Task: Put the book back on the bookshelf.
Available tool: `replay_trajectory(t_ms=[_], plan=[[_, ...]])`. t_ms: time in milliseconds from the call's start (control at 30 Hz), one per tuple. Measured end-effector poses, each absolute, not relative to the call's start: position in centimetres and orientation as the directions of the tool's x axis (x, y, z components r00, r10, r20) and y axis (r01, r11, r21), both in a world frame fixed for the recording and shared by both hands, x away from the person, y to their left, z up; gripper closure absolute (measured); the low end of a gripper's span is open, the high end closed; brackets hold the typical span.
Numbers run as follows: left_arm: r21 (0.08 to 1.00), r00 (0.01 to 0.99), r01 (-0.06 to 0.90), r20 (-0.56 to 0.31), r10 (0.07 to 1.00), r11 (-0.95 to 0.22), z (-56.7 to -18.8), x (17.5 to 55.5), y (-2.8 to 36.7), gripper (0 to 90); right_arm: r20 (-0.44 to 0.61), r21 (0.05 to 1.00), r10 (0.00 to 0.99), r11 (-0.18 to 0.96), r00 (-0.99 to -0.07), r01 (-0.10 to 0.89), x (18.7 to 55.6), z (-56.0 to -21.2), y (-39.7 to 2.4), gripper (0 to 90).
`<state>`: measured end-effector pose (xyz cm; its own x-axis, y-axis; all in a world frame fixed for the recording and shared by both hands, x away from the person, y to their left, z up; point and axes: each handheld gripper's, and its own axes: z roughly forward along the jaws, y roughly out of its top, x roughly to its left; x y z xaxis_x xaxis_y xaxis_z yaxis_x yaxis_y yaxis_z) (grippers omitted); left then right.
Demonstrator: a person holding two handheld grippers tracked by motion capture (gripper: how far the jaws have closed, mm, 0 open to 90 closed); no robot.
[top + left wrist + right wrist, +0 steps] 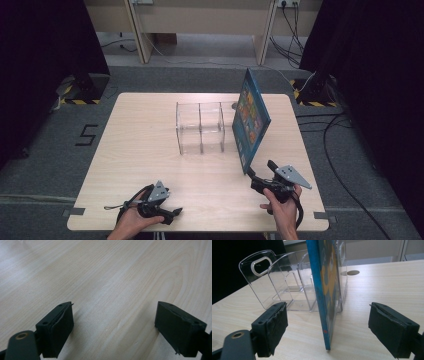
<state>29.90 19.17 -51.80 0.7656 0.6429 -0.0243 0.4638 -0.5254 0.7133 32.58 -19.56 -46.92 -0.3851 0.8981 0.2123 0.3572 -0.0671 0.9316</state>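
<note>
Jaws of the right gripper point(327, 330) stand wide either side of the blue book point(323, 292), not touching it; it stands upright in the clear rack point(274, 280), seemingly just released; next, withdraw; left gripper point(113, 325) gapes empty.

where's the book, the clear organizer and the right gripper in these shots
book point(325, 287), right gripper view, on its blue spine edge
clear organizer point(200, 129), high view, on its middle divider
right gripper point(256, 179), high view, between its two jaw tips by the book's lower corner
</note>
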Motion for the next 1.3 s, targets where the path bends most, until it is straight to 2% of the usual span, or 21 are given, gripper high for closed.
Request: replay_trajectory(t_ms=[1300], plan=[[0.714,0.775,0.455,-0.023,0.632,-0.532,-51.9,29.8,19.1,11.7,0.217,0.917,0.881,-0.036,-0.421,0.398,29.0,-47.5,-21.3,16.5]])
